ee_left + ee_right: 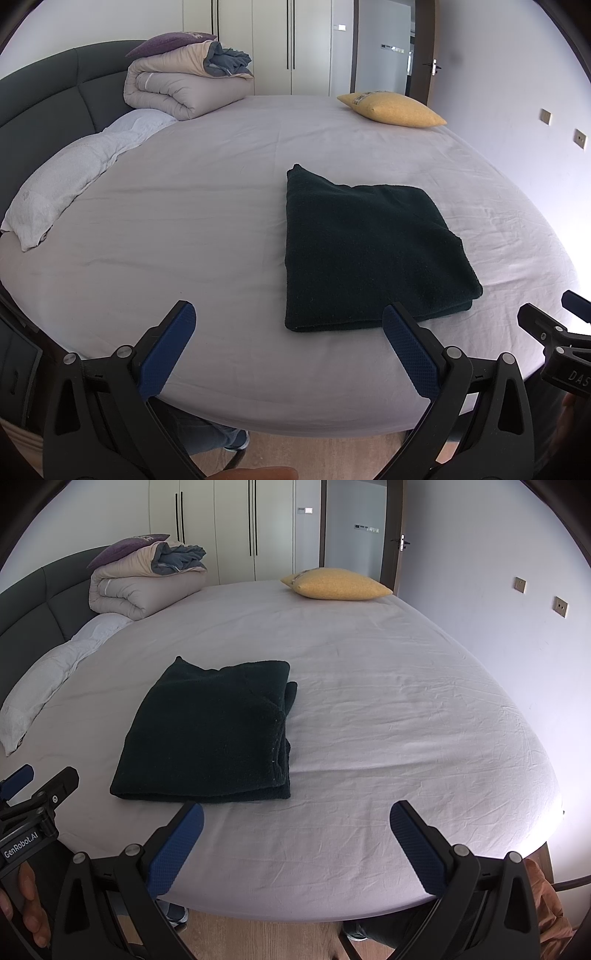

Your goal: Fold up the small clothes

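A dark green garment lies folded into a flat rectangle on the bed's pale sheet; it also shows in the right wrist view. My left gripper is open and empty, held above the near edge of the bed, its right finger just in front of the garment's near edge. My right gripper is open and empty, near the bed's front edge, right of the garment's near corner. Each gripper shows at the edge of the other's view.
A folded duvet with a purple cushion on top sits at the far left by the dark headboard. A yellow pillow lies at the far edge. A white pillow lies along the left. Wooden floor is below the bed edge.
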